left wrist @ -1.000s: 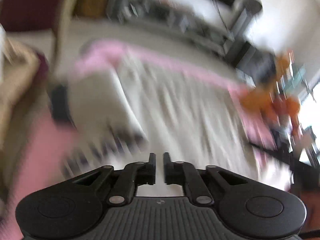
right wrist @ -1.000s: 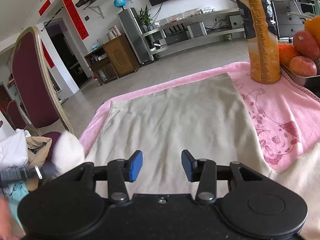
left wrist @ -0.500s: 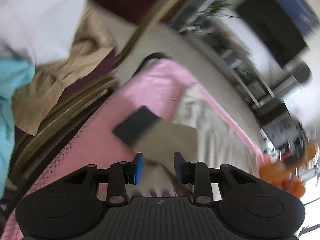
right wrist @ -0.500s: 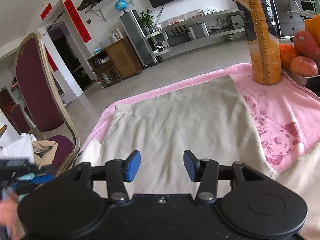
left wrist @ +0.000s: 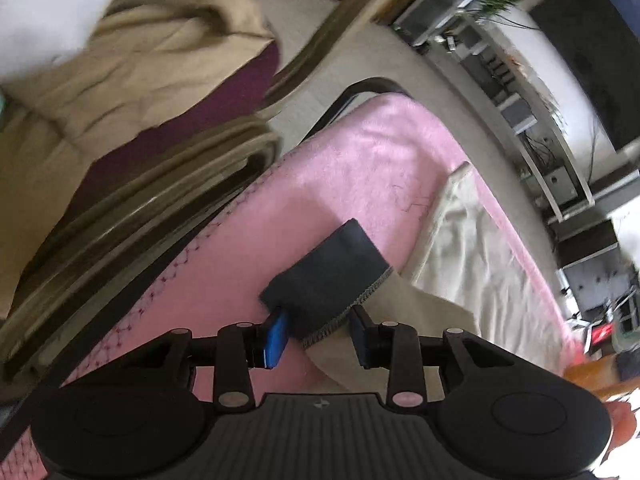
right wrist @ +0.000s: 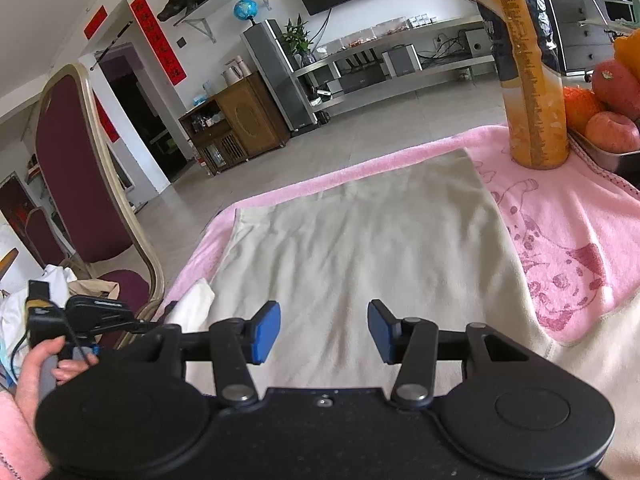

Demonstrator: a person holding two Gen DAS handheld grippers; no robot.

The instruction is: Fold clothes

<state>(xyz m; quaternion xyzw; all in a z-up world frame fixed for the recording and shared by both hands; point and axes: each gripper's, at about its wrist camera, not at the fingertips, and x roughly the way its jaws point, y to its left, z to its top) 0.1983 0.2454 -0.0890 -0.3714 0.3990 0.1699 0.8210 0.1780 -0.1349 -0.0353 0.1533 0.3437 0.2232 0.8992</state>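
A beige garment (right wrist: 360,248) lies spread flat on the pink towel (right wrist: 568,224) that covers the table. Its sleeve, ending in a dark cuff (left wrist: 324,276), lies on the pink towel (left wrist: 340,176) near the table's left edge. My left gripper (left wrist: 318,334) points down at the sleeve. The cuff's end lies between its parted blue pads, and I see no squeeze on the cloth. In the right wrist view the left gripper (right wrist: 132,322) is at the far left, held by a hand (right wrist: 44,364). My right gripper (right wrist: 322,330) hovers open over the garment's near part, holding nothing.
A tall orange juice bottle (right wrist: 528,80) and a metal tray of fruit (right wrist: 608,156) stand at the table's right. A maroon chair (right wrist: 76,168) stands left of the table, with a heap of tan and white clothes (left wrist: 132,56) on its seat.
My left gripper has swung from over the garment to the table's left edge and rolled. Its jaws have opened and the dark cuff now lies between them. The right gripper stayed put.
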